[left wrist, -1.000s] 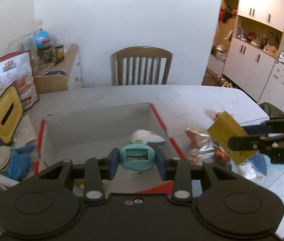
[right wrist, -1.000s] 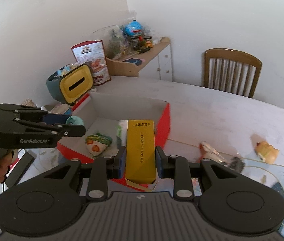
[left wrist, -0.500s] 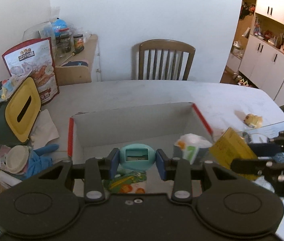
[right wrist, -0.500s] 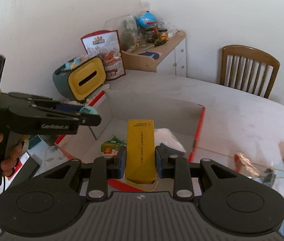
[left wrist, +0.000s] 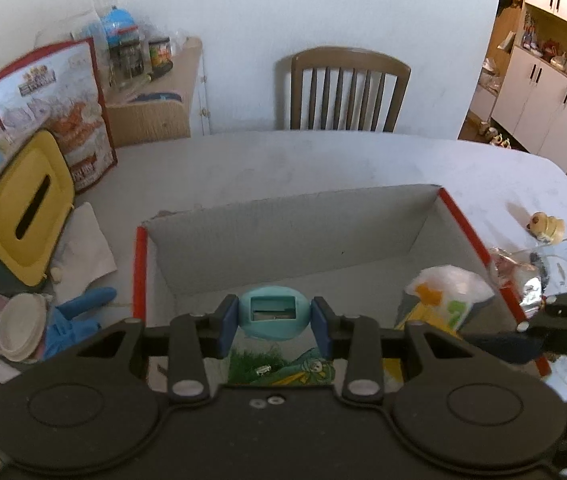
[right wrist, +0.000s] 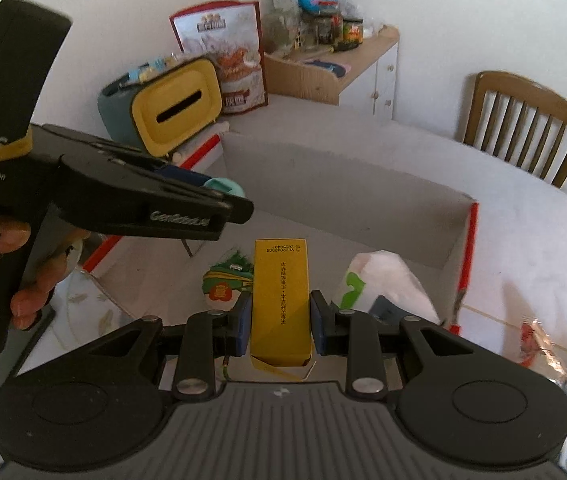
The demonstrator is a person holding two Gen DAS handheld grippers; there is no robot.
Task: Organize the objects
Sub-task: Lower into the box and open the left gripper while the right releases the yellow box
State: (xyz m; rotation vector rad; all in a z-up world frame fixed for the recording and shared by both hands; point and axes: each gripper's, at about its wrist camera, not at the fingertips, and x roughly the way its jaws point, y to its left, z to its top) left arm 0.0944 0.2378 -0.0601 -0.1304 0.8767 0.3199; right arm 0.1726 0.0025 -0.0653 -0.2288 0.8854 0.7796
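Two items are in the air above the open cardboard box [left wrist: 295, 236] on the worktop [left wrist: 323, 160], each clamped in a tool. The left tool [left wrist: 273, 320] grips a small teal oval object [left wrist: 273, 316] between its blue pads, over the near part of the box. The right tool [right wrist: 280, 320] is closed on a yellow carton [right wrist: 281, 300], held upright just inside the box's near edge.

Judging by what already lies inside, the sorting is well under way: a green snack packet [right wrist: 227, 280] rests on the box floor, and a white bag with green and orange print [left wrist: 445, 296] sits against the right wall. Both held items look ready to be released, which is likely the step in hand.

Some things remain outside on the worktop, right of the box: a small tan figurine [left wrist: 545, 226] and a crinkled clear wrapper [left wrist: 519, 272]. I would guess these are left to collect. Whether the clutter on the left belongs to the task, I cannot tell.
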